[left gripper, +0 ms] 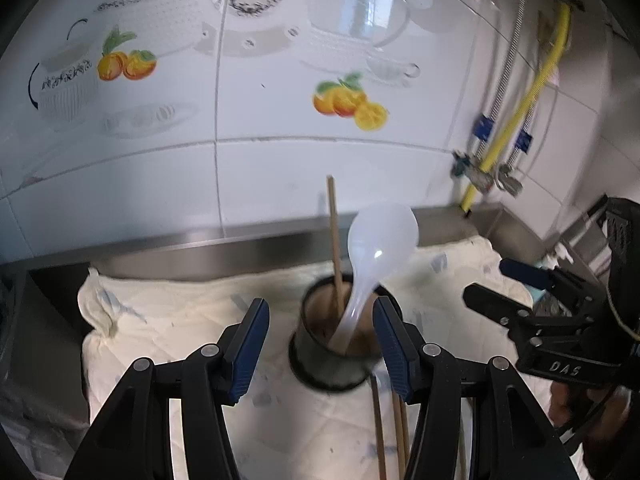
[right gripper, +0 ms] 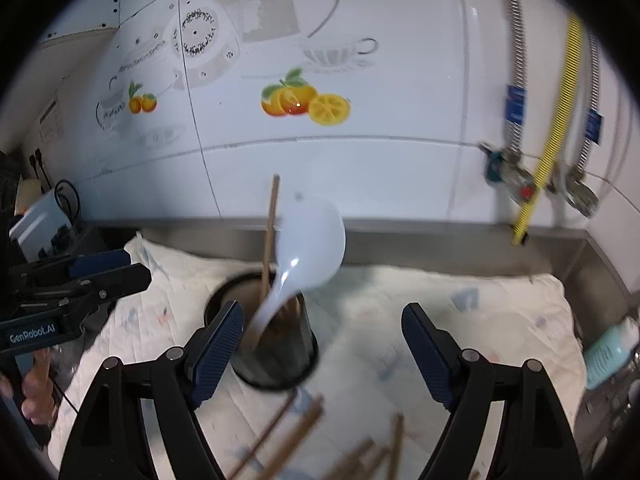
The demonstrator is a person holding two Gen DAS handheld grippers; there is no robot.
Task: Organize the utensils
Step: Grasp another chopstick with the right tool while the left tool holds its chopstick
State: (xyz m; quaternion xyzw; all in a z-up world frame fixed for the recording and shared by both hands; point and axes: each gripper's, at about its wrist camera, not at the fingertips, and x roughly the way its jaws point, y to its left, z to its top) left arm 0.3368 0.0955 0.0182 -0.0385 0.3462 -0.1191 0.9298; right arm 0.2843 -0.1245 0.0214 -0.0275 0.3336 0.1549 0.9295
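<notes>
A dark round cup (left gripper: 332,372) stands on a white cloth (left gripper: 180,320). In it lean a white plastic spoon (left gripper: 382,232), bowl up, and one upright wooden chopstick (left gripper: 334,240). My left gripper (left gripper: 321,320) is open just in front of the cup, one finger on each side, pads not touching it. Loose chopsticks (left gripper: 384,432) lie on the cloth under it. In the right wrist view the cup (right gripper: 280,368), spoon (right gripper: 312,240) and chopstick (right gripper: 270,232) sit left of centre. My right gripper (right gripper: 323,308) is open and empty over several loose chopsticks (right gripper: 288,432).
A steel rim (left gripper: 200,244) and a tiled wall back the counter. Hoses and valves (right gripper: 536,184) hang at the right. A teal bottle (right gripper: 608,352) stands at the cloth's right edge. The right gripper (left gripper: 486,278) and left gripper (right gripper: 138,266) flank the cup.
</notes>
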